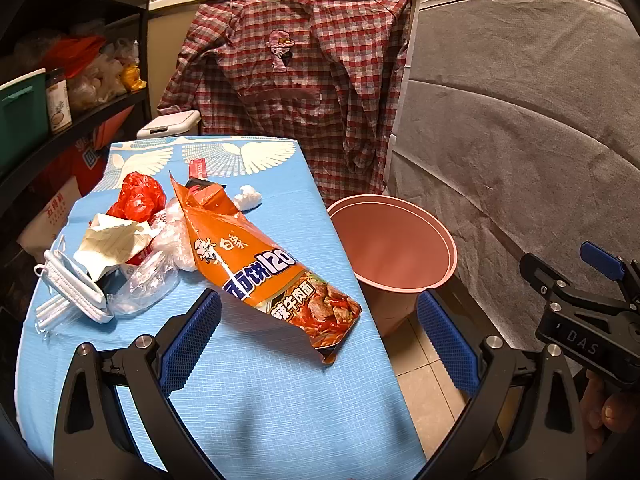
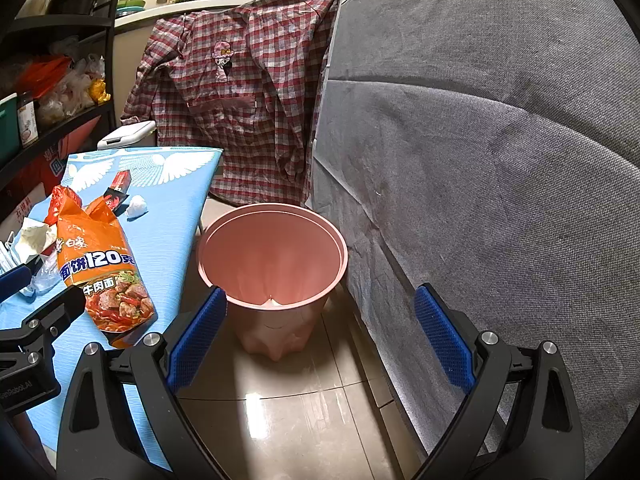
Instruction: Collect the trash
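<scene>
Both your grippers are wide open and hold nothing. The left gripper [image 1: 318, 336] hangs over the near part of the table [image 1: 256, 408], and the right gripper [image 2: 320, 336] hangs over the floor, pointing to the pink bin [image 2: 272, 264].

The bin stands on the floor just beside the right edge of the table, and it looks empty inside. The trash lies on the blue cloth. The orange noodle packet [image 1: 264, 268] is the nearest piece; its lower end reaches close to the right edge, near the bin. Behind it, toward the left edge, there is a heap: a crumpled paper [image 1: 112, 244], a red plastic bag [image 1: 138, 196], clear plastic film [image 1: 152, 280] and a white face mask [image 1: 76, 288]. A small white wad [image 1: 248, 197] lies alone farther back.

The packet is probably very light, thin and smooth, so it may slip or fold between the pads. I think you should take it by the torn, crumpled upper end, where the foil is bunched, and not by the flat printed middle. The film and the bag are soft and will collapse, so close fully on a thick fold. The mask is easiest at its folded edge.
</scene>
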Demonstrator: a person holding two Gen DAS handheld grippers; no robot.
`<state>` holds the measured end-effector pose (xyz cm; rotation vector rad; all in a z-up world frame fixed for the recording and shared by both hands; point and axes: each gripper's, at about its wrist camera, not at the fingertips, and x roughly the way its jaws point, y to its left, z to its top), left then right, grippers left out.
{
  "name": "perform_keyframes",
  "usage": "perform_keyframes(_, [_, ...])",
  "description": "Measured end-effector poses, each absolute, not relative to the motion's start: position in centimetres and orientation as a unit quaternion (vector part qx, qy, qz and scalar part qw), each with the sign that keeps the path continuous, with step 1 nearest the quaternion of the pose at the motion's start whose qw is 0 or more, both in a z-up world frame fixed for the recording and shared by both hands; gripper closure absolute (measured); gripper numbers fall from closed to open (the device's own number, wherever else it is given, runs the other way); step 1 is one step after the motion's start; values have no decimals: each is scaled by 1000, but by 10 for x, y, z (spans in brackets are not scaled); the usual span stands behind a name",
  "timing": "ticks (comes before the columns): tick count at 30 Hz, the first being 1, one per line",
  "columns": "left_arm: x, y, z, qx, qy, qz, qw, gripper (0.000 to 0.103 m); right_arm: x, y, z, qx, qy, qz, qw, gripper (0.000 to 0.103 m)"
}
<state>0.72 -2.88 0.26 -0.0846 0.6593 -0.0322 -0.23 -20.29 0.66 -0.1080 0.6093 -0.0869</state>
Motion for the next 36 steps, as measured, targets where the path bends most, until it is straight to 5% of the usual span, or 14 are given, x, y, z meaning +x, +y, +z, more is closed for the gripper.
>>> perform_keyframes(11, [5,-35,6,-34,316,-25,948,17,-1,-207,9,-51,295,-43,953,14])
perform_keyframes(25, [1,14,44,-31,287,-12,957,43,2,-185,42,-19,263,26,964,42])
perform_keyframes(31, [18,55,70,-9,286,-3,958,46,13,-155,70,-8,249,81,965,51])
perform_keyframes(36, [41,108,84,-19,305,-5,952,67,31,-122,90,-8,244,144,959,56])
